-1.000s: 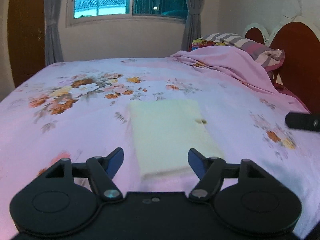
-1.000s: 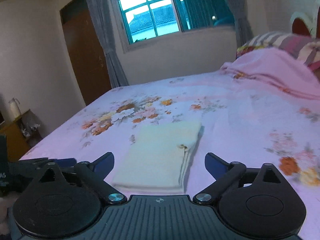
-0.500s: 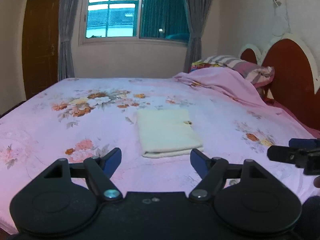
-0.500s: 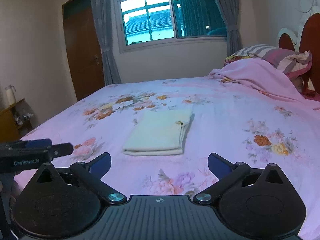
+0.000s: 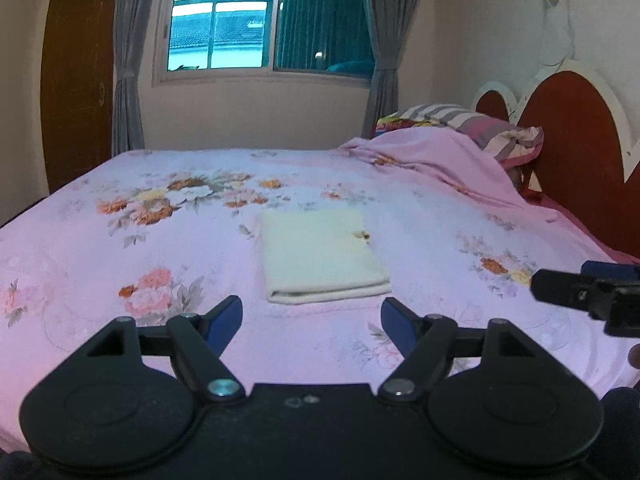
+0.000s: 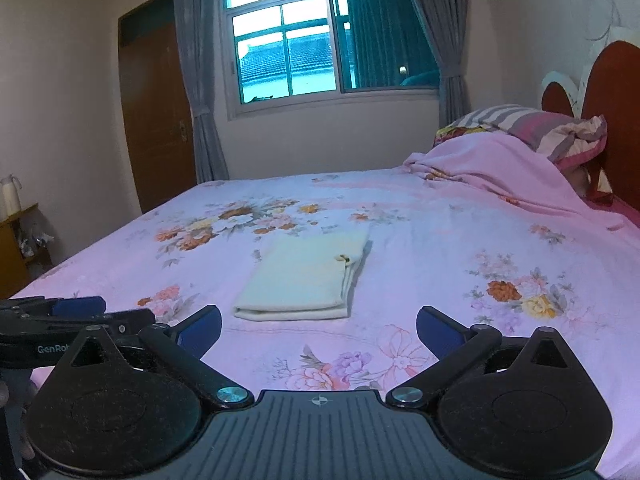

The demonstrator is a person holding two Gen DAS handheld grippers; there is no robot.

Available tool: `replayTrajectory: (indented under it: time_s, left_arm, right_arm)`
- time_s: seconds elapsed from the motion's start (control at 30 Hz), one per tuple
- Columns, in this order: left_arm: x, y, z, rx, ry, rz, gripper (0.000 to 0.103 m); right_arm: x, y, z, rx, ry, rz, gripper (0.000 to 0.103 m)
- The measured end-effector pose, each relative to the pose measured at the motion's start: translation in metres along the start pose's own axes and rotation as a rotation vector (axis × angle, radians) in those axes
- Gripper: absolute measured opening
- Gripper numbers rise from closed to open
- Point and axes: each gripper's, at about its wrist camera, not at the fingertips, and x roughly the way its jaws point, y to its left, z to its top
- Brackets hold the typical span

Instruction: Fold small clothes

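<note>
A pale yellow garment (image 5: 320, 254) lies folded into a flat rectangle on the pink floral bed sheet (image 5: 120, 248); it also shows in the right wrist view (image 6: 304, 276). My left gripper (image 5: 311, 316) is open and empty, held back from the garment's near edge. My right gripper (image 6: 319, 330) is open and empty, also short of the garment. The right gripper's tip shows at the right edge of the left wrist view (image 5: 588, 288); the left gripper shows at the left edge of the right wrist view (image 6: 76, 320).
A bunched pink blanket (image 5: 440, 160) and striped pillow (image 5: 492, 132) lie against the red headboard (image 5: 576, 152) at the right. A window (image 5: 264, 20) with grey curtains is behind the bed, a brown door (image 6: 156, 116) to the left, and a small side table (image 6: 16, 240) at far left.
Both grippers have pulled back and risen away from the folded garment, which now lies farther off. Both stay open and empty.
</note>
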Motion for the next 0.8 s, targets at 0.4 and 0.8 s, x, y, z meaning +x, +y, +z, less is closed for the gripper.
replayTrajectory:
  time_s: [0.4, 0.8]
  left_arm:
    - [-0.0042, 0.006, 0.0015, -0.013, -0.006, 0.024, 0.075]
    - [-0.0092, 0.003, 0.0046, -0.001, -0.023, 0.011, 0.075]
  right_arm:
    - [0.0004, 0.0002, 0.0011, -0.011, -0.003, -0.023, 0.103]
    - [-0.0015, 0.0011, 0.0019, -0.018, -0.009, -0.038, 0.103]
